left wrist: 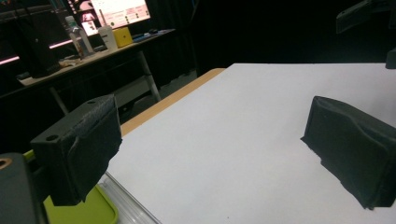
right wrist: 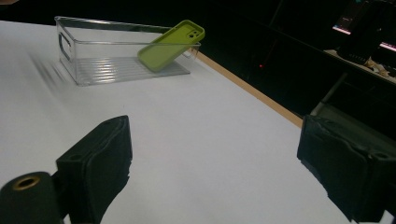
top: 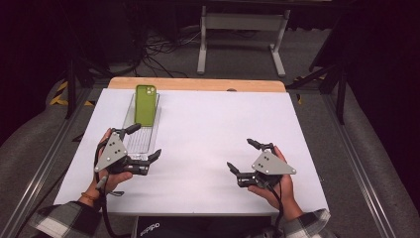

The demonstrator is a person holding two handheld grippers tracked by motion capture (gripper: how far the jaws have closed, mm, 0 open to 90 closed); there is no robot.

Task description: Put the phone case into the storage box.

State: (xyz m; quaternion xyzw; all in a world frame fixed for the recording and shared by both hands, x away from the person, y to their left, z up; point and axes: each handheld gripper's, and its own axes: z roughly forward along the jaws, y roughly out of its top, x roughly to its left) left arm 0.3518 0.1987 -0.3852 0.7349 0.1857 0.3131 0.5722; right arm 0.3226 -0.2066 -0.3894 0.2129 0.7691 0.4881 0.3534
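Your green phone in its soft case [top: 145, 104] sits inside the clear plastic box [top: 140, 141] at the far left of the white table [top: 208, 134]. It leans with its top end up on the far rim of the box. Your left gripper [top: 147, 142] is spread wide and holds nothing, just beside the near end of the box. Your right gripper [top: 240, 154] is spread wide too, well apart from the box. If the job was to put the phone in, it looks done. If you must take it out, that is not yet begun.

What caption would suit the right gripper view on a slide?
Open right claw faces a green phone leaning tilted in a clear plastic bin on the white table.
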